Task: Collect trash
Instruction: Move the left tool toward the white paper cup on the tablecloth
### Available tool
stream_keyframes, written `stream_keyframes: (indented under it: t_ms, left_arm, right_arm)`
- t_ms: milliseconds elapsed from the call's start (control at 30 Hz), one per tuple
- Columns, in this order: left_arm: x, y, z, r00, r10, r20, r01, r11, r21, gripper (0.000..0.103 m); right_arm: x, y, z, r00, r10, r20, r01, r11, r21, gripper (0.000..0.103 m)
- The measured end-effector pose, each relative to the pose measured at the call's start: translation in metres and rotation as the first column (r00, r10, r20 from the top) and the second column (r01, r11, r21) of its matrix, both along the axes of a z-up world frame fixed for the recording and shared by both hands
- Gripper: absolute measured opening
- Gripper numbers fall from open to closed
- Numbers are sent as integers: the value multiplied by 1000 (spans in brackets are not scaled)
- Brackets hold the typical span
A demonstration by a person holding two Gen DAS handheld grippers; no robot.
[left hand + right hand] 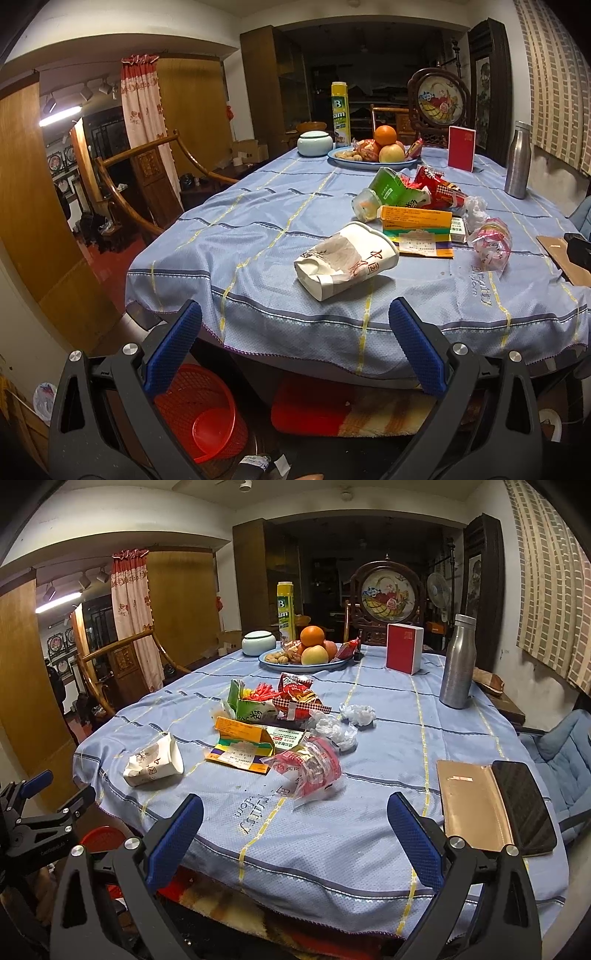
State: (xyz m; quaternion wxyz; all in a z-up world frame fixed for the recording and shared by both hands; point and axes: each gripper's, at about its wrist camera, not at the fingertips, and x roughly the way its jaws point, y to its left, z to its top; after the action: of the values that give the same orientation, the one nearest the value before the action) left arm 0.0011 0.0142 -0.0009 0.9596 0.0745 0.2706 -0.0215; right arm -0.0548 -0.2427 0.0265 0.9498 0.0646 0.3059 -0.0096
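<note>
The crushed paper cup (345, 258) is seen lying on its side at frame centre, long axis running lower left to upper right, just above the left gripper (295, 332), whose jaws are spread wide and empty. The right gripper (295, 825), likewise agape, is judged farther; the red basket (201, 410) sits lower left.

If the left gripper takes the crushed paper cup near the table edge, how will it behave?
The crushed paper cup is already dented and lies on its side, so it will probably give further under the jaws. It looks empty and light, so a push may slide it on the blue tablecloth. Flattened, it seems unlikely to roll.
</note>
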Motion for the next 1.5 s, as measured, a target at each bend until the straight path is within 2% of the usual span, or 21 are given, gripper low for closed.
stream_keyframes:
  t_ms: [1000,1500]
  left_arm:
    - [10,2,-12,999,10,-36,-10,1000,2,97]
    - [31,1,-21,997,18,-77,-17,1000,13,97]
  right_arm:
    - [0,7,-2,1000,7,-8,-7,1000,5,97]
    - [22,1,-16,999,9,-46,-7,1000,24,97]
